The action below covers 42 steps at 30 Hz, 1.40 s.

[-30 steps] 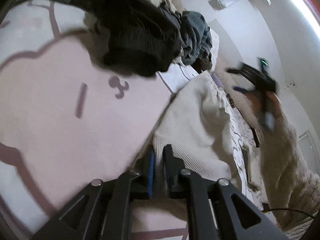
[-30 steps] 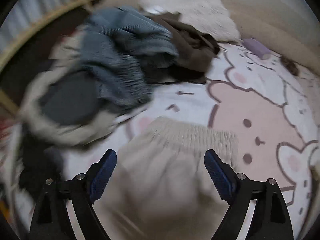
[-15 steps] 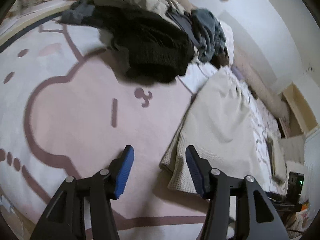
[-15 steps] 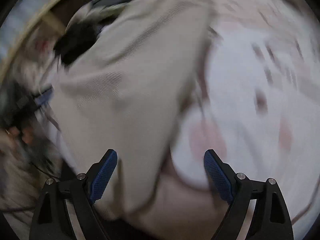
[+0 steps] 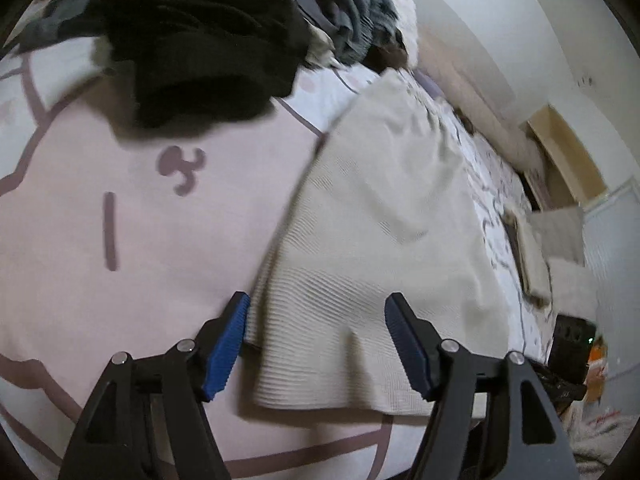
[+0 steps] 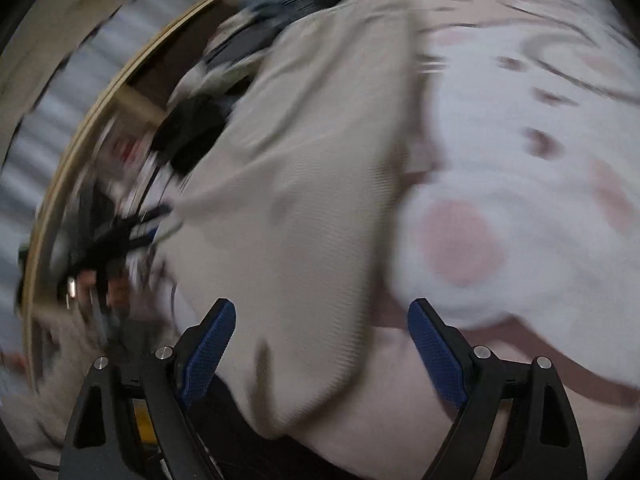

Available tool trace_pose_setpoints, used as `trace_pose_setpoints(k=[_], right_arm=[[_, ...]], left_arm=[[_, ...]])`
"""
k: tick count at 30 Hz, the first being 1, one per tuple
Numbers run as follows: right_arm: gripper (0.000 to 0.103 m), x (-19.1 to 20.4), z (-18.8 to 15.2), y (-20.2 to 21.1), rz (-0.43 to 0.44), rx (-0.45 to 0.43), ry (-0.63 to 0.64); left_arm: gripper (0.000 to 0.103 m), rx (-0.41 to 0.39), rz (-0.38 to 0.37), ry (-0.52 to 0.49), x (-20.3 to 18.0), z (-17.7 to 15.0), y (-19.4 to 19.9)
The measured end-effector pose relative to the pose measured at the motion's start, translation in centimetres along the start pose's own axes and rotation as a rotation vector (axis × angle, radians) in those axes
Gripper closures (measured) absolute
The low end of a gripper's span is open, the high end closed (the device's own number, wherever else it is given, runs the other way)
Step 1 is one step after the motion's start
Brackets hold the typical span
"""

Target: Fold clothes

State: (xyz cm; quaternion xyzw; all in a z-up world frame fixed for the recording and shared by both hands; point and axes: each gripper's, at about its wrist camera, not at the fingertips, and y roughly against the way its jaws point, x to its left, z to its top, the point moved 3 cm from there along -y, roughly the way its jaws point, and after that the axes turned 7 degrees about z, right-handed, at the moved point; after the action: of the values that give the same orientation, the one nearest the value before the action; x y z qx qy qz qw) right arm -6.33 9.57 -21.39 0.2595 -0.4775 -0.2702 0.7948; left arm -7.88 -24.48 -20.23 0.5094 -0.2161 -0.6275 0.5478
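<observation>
A cream ribbed garment (image 5: 376, 240) lies spread on a pink and white cartoon-print bedspread (image 5: 132, 240). My left gripper (image 5: 318, 340) is open, its blue pads on either side of the garment's near hem, just above it. In the right wrist view the same cream garment (image 6: 304, 208) runs from top to bottom, blurred by motion. My right gripper (image 6: 322, 344) is open and empty over the garment's near end.
A pile of dark and blue-grey clothes (image 5: 200, 40) sits at the far end of the bed. Folded pale items (image 5: 536, 256) lie at the right edge. A wooden bed frame edge (image 6: 80, 120) and clutter show left in the right wrist view.
My left gripper let go of the cream garment, opened wide and moved over its near hem. My right gripper swung fast from the clothes pile to along the garment, staying open.
</observation>
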Motion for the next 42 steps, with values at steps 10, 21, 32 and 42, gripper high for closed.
trace_pose_setpoints(k=[10,21,32,42], right_arm=[[0.092,-1.1,2.7,0.4,0.061,0.007,-0.145],[0.095,-0.5,5.0,14.4,0.047,-0.159,-0.095],[0.095,-6.5,-2.7,9.7,-0.125,0.049,-0.206],[0.02,-5.7,-3.6,13.0,-0.408,-0.042,-0.114]], left_arm=[[0.091,0.037,-0.068,0.109,0.1,-0.6,1.6],[0.093,0.002,-0.239,0.038,-9.5,-4.9,8.0],[0.092,0.19,-0.067,0.125,-8.4,-12.6,2.3],[0.067,0.121,0.097,-0.024,-9.4,-12.9,2.5]])
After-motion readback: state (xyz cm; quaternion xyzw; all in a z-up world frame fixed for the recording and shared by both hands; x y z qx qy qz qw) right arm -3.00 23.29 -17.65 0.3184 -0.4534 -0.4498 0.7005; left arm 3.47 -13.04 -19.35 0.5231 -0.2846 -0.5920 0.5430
